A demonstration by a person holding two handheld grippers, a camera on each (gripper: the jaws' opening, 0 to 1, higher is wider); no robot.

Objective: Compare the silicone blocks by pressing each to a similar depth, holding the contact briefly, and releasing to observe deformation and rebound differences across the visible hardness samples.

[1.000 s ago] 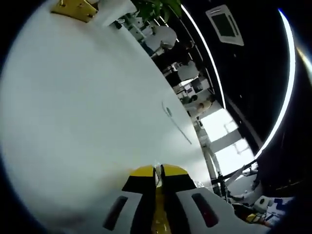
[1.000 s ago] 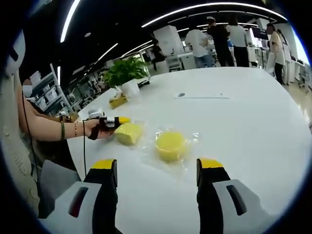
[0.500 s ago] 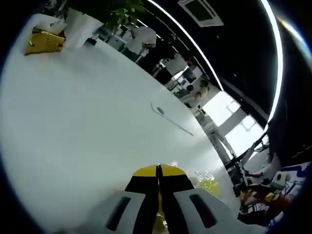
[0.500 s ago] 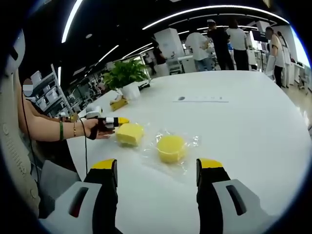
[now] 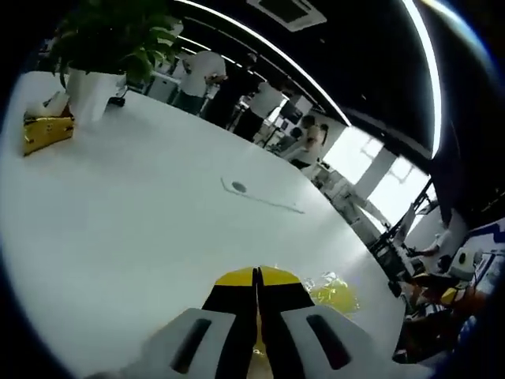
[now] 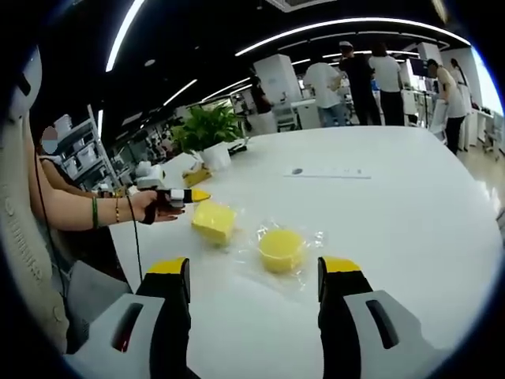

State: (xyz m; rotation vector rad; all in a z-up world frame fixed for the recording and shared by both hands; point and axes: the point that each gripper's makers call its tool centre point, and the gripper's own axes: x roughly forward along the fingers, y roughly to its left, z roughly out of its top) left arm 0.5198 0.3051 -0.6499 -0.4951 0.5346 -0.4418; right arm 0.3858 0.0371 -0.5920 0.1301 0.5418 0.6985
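Silicone samples sit on the broad white table (image 6: 410, 205): a square pale-yellow silicone block (image 6: 214, 220) left of centre in the right gripper view, and a round yellow silicone puck (image 6: 281, 249) on crinkled clear plastic wrap (image 6: 304, 271) just to its right, the two near each other but apart. The right gripper (image 6: 254, 276) hangs at the bottom of that frame with its yellow-tipped jaws spread wide, nothing between them, the puck lying beyond the gap. At the left of the same frame a person's hand (image 6: 146, 207) holds the left gripper (image 6: 192, 195), its yellow tip pointing at the square block from just beside it; whether it touches I cannot tell. In the left gripper view the left gripper's (image 5: 256, 275) jaws are pressed together with only a thin seam between them, a bit of the round puck in its wrap (image 5: 334, 294) peeking out at lower right. Toward the upper left stand a green plant in a white pot (image 5: 99, 63) and a small gold-coloured packet (image 5: 46, 133). People (image 6: 355, 75) stand in the background at upper right.
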